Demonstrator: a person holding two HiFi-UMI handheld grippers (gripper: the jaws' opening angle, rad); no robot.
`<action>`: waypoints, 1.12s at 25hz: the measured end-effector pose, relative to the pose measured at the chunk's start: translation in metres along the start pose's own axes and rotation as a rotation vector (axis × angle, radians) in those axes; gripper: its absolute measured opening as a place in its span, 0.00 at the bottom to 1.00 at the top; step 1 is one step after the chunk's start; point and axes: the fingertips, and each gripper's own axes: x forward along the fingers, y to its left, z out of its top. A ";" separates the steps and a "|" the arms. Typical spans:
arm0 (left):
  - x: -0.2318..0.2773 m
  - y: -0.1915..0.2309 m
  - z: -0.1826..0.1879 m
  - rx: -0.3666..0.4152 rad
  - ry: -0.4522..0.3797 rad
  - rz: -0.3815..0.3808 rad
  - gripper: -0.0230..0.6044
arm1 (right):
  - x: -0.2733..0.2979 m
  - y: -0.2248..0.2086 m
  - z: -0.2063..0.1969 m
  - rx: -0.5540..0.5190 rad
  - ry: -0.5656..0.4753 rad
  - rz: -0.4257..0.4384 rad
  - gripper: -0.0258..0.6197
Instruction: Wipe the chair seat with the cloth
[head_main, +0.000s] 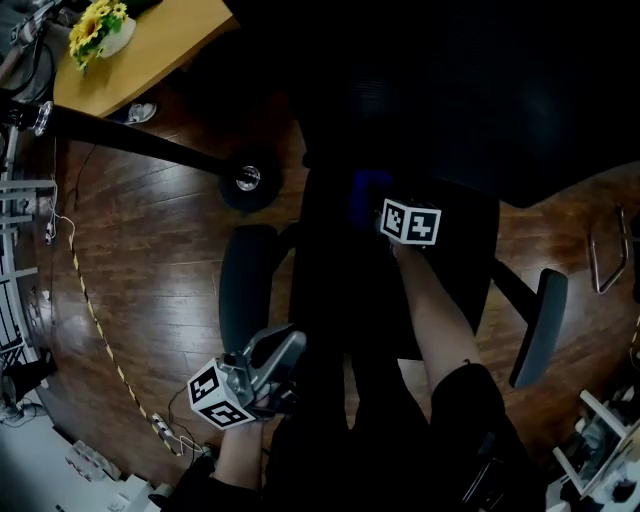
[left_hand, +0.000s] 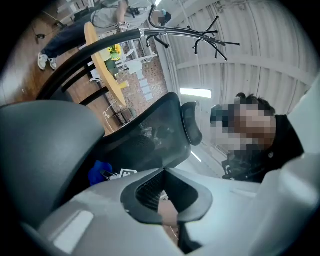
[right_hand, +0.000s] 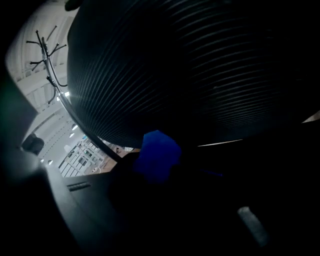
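Right gripper (head_main: 390, 214): its jaws are closing on the blue cloth (head_main: 368, 192), which is bunching out from between them in the right gripper view (right_hand: 157, 154).
Cloth: it is sitting on the chair seat (head_main: 465, 250) toward 12 o'clock, close under the ribbed mesh backrest (right_hand: 200, 75) that is filling most of the right gripper view.
Right forearm: it is reaching across the seat from 6 o'clock, with the marker cube (head_main: 411, 222) facing up just behind the cloth.
Left gripper (head_main: 285, 352): it is hanging off the chair at 7 o'clock in the head view, beside the left armrest (head_main: 245, 285). Its jaws are pressing together at the tips and pinching nothing.
Left gripper view: it is looking up past the armrest at the backrest and headrest (left_hand: 192, 122), with the cloth showing small at 8 o'clock.
Right armrest (head_main: 540, 325): it is standing at 4 o'clock of the seat.
Surroundings: a wooden table (head_main: 160, 45) is carrying yellow flowers (head_main: 95, 25) at 11 o'clock, above a dark wooden floor (head_main: 150, 250).
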 end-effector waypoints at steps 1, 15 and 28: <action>0.004 0.000 -0.001 0.000 0.008 -0.002 0.02 | -0.012 -0.019 0.002 0.018 -0.010 -0.030 0.14; 0.053 -0.003 -0.017 -0.014 0.112 -0.043 0.02 | -0.189 -0.210 0.015 0.254 -0.133 -0.408 0.14; 0.030 -0.006 -0.001 -0.010 0.053 -0.043 0.02 | -0.140 -0.076 0.018 0.081 -0.179 -0.123 0.14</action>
